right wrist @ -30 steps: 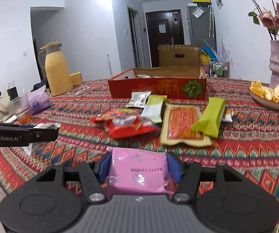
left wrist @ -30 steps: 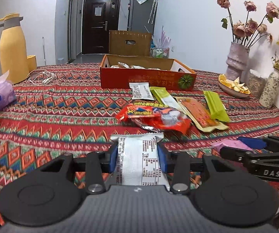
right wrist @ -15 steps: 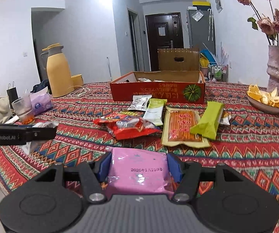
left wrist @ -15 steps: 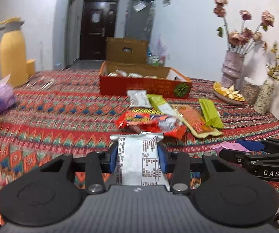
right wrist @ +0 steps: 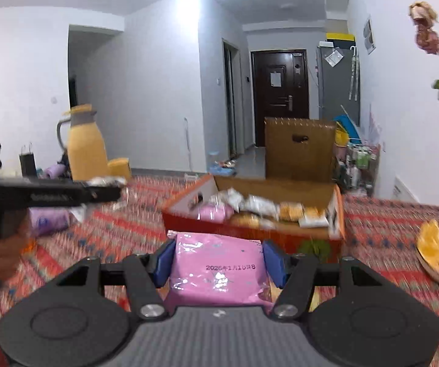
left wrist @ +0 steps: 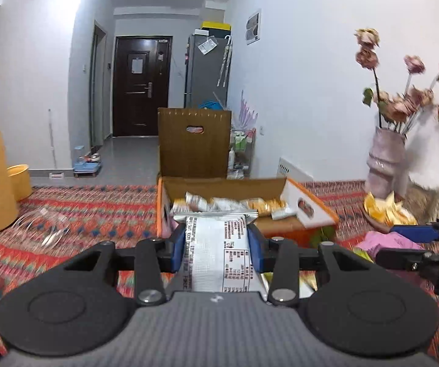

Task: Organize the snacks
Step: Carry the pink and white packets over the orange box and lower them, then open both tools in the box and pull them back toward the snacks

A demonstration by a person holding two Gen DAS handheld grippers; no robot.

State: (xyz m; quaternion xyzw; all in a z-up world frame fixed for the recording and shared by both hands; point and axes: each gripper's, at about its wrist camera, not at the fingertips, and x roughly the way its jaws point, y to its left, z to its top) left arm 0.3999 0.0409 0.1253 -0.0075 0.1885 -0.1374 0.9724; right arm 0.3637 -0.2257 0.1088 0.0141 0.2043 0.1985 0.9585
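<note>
Left wrist view: left tongs (left wrist: 216, 244) clamp a silver packet (left wrist: 218, 257), right tongs (right wrist: 216, 258) a pink packet (right wrist: 218, 267), both near the orange box (right wrist: 280, 235). Best clear its wall, then release inside.

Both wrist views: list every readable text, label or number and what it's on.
"2026年1月10日", roughly: date stamp on the pink packet in the right gripper.
Silver packet in the left gripper: printed lines and a table, too small to read.
Left gripper's side, seen from the right wrist: a logo, blurred.
Box, door notice: unreadable.
</note>
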